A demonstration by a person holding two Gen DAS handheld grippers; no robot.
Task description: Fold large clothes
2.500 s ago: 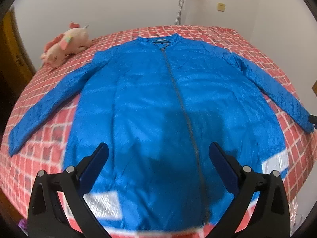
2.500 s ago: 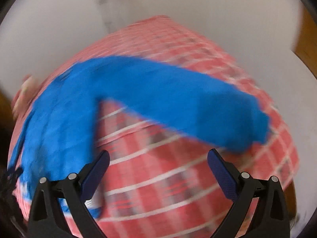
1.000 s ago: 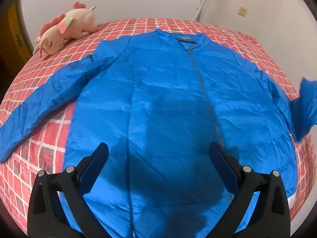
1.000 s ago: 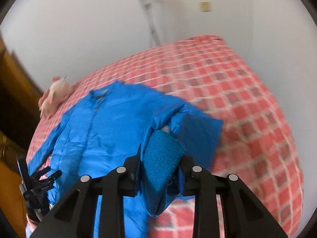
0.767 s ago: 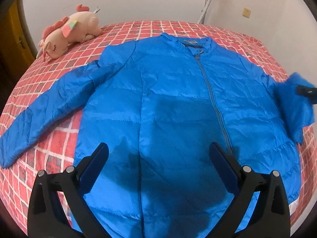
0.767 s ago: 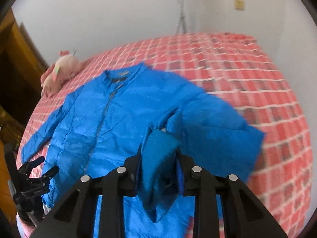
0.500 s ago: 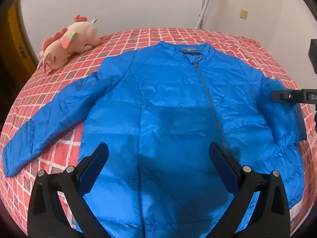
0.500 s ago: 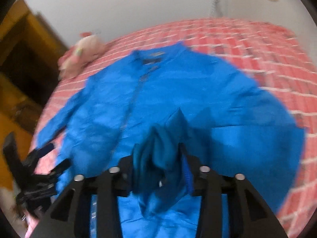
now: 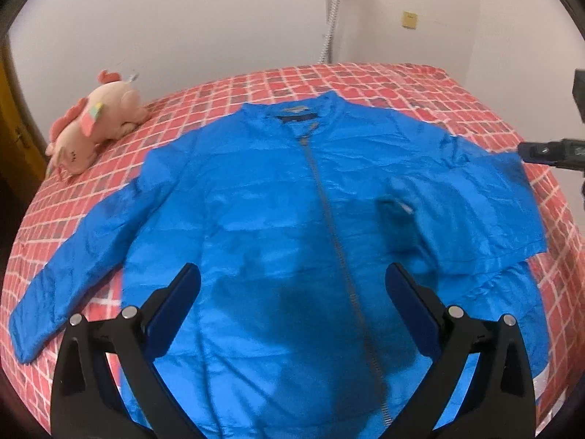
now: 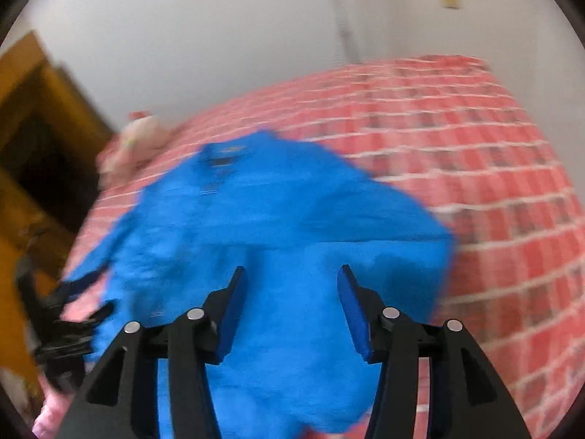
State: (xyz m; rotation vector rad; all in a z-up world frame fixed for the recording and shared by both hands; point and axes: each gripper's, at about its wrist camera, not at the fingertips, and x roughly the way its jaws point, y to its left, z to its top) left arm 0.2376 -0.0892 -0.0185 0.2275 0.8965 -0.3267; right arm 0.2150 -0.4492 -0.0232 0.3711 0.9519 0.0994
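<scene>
A blue zip jacket (image 9: 278,219) lies face up on the red checked bed (image 9: 384,80). Its right sleeve (image 9: 457,219) is folded in across the chest, with the cuff (image 9: 395,216) near the zip. Its left sleeve (image 9: 80,248) stretches out flat to the left. My left gripper (image 9: 292,303) is open and empty above the jacket's lower front. My right gripper (image 10: 290,303) is open and empty above the folded sleeve (image 10: 329,241); the right wrist view is blurred. It shows at the right edge of the left wrist view (image 9: 548,152).
A pink plush toy (image 9: 91,124) lies at the bed's far left corner. A white wall with a grey pipe (image 9: 331,11) stands behind the bed. A wooden door (image 10: 44,139) is on the left in the right wrist view.
My right gripper carried the right sleeve over the jacket's chest, then opened and let it go. The sleeve now lies folded on the jacket. My left gripper stayed open, shifting slightly.
</scene>
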